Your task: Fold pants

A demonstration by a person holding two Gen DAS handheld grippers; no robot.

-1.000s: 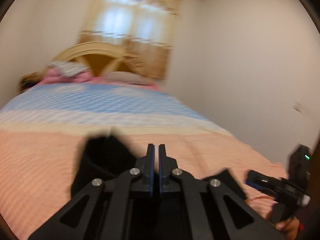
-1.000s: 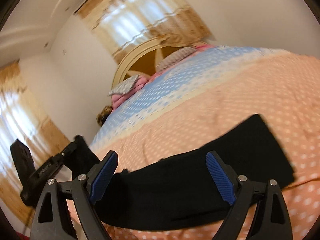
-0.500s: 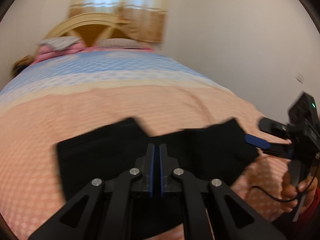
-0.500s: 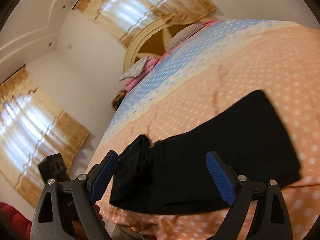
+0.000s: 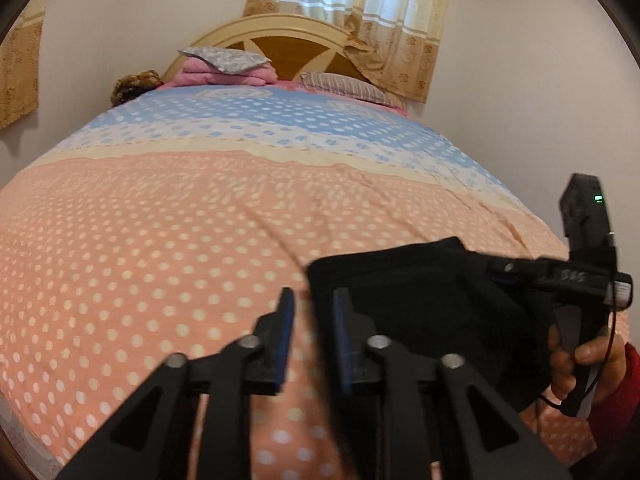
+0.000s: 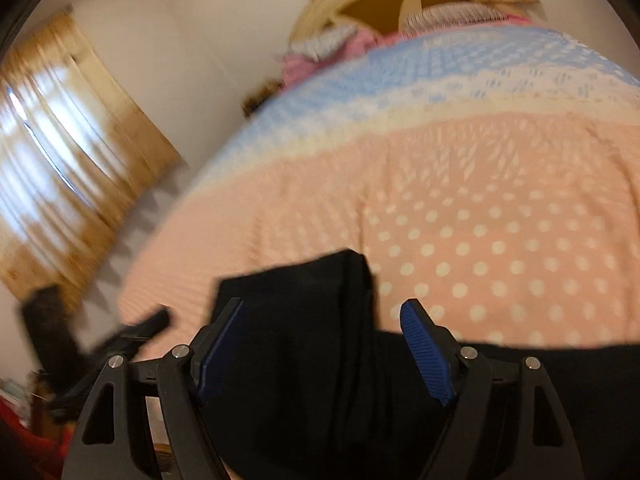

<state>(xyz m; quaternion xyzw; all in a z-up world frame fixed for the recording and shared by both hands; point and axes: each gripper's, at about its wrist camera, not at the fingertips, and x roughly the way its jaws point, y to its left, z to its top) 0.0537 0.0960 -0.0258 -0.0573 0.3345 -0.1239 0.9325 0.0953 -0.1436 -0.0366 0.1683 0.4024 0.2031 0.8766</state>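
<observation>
Black pants [image 5: 420,304] on dotted bedspread [image 5: 160,240], left gripper [image 5: 312,320] opening, narrow gap, nothing held, right gripper [image 6: 324,344] wide, closing over pants, pads not pressing

The black pants [image 6: 320,360] run off the right wrist view's bottom edge, their near part hidden behind the finger frames. Motion blur smears the curtain [image 6: 68,168] and the left hand-held gripper [image 6: 120,336] there.
</observation>
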